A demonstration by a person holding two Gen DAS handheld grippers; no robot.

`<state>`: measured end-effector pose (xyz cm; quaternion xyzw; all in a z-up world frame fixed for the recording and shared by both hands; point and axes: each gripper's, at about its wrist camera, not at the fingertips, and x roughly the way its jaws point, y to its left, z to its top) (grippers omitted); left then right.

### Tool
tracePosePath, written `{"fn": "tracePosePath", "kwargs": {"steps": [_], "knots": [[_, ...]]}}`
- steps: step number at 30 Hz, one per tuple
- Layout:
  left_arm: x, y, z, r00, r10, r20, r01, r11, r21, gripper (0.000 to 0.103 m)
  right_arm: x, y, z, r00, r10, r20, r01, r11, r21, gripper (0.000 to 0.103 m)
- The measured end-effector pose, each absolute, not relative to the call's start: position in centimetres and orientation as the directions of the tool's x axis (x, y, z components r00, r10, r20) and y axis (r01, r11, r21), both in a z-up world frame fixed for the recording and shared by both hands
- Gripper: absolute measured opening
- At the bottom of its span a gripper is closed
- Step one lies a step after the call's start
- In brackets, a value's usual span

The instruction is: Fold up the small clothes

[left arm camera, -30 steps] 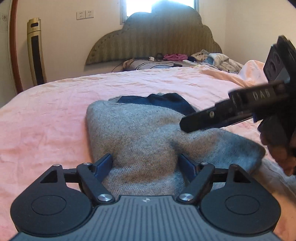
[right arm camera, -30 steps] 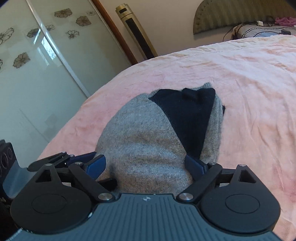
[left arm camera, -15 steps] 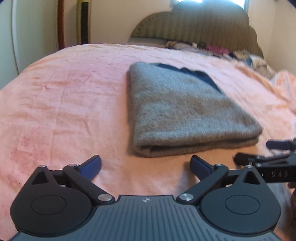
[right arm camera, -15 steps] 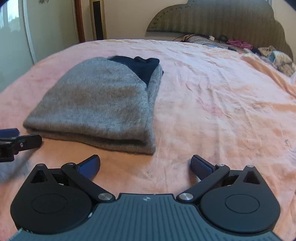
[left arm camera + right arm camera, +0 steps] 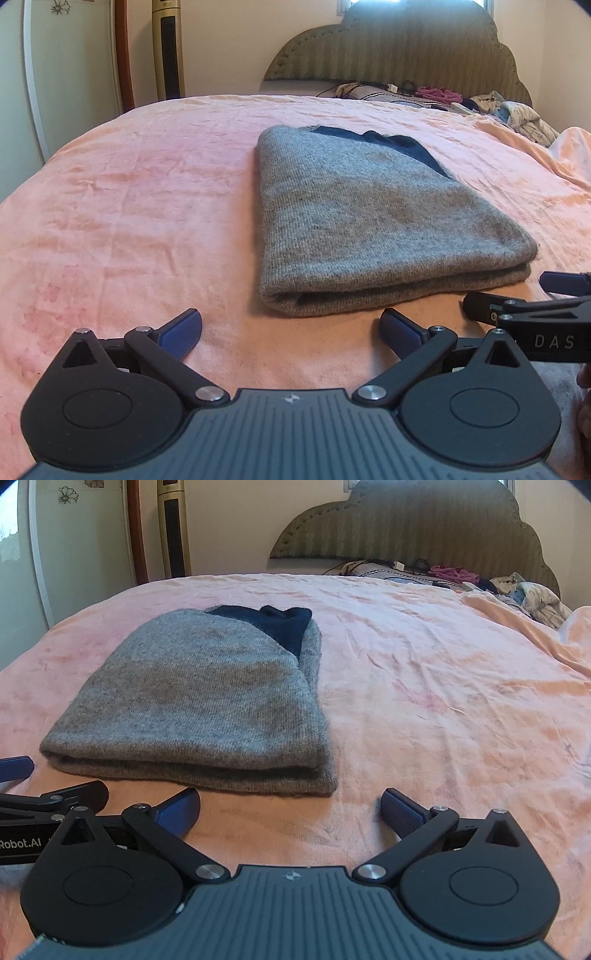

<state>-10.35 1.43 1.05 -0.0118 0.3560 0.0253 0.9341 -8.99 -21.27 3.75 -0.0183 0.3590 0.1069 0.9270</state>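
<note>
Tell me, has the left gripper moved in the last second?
Yes. The left gripper pulled back off the grey sweater, which now lies ahead of its open fingers.

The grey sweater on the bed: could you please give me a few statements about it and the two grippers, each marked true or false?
1. The grey sweater lies folded on the pink bedspread. True.
2. The left gripper is shut on the sweater's hem. False: its jaws are spread wide and hold nothing, short of the near fold.
3. A dark blue part shows at the sweater's far end. True.
4. The right gripper rests on top of the sweater. False: it sits before the near edge, jaws open, apart from the cloth.
5. Loose clothes lie by the headboard. True.
</note>
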Motion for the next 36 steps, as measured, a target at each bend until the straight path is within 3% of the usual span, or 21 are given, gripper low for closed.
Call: {"fn": "tracePosePath", "kwargs": {"steps": [36], "knots": [[-10.38, 1.69, 1.1, 0.75, 0.04, -0.66, -0.056, 0.998, -0.002, 0.103, -9.13, -21.05, 3.64, 0.725, 0.178, -0.666, -0.204, 0.978, 0.04, 0.103]]}}
